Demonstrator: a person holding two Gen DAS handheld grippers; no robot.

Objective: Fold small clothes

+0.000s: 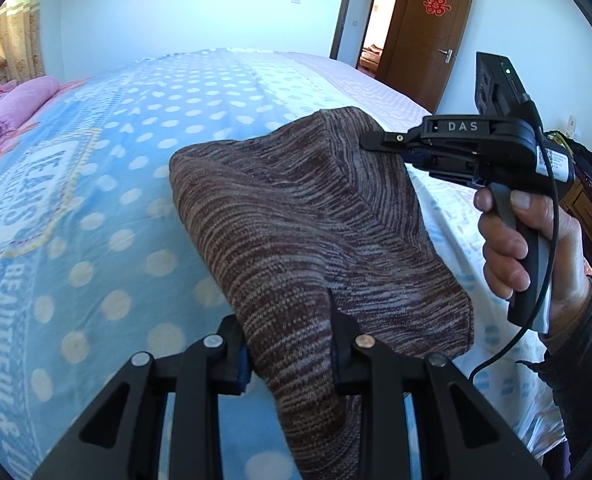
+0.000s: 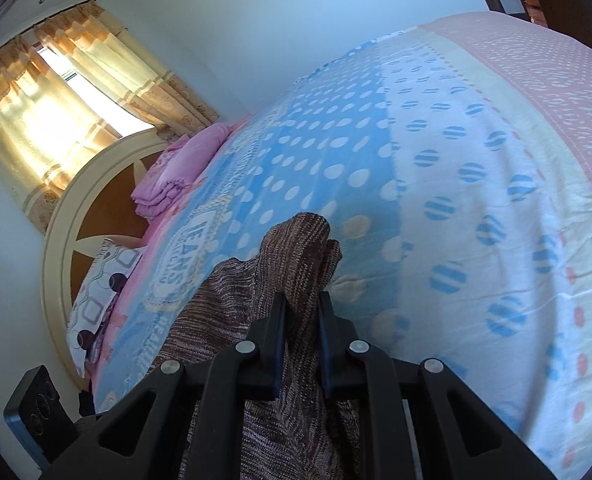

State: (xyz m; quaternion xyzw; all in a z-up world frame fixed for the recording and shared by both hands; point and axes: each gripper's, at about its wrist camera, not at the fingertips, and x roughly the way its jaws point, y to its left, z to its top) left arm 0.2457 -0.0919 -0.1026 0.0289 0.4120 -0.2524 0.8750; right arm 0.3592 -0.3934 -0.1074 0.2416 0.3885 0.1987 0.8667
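Blue polka-dot bedding point(image 1: 107, 184) fills the left and middle of the left wrist view, with folded pink blankets point(image 1: 11, 108) at the far left edge and a brown door point(image 1: 428, 28) at upper right. At centre, a brown striped knit garment point(image 1: 296, 216) hangs above the bed, the left gripper point(image 1: 291, 360) at bottom centre clamped on its lower edge. At right, a hand point(image 1: 524, 248) holds the right gripper point(image 1: 370, 140), its 2 jaws pinched on the garment's upper corner.
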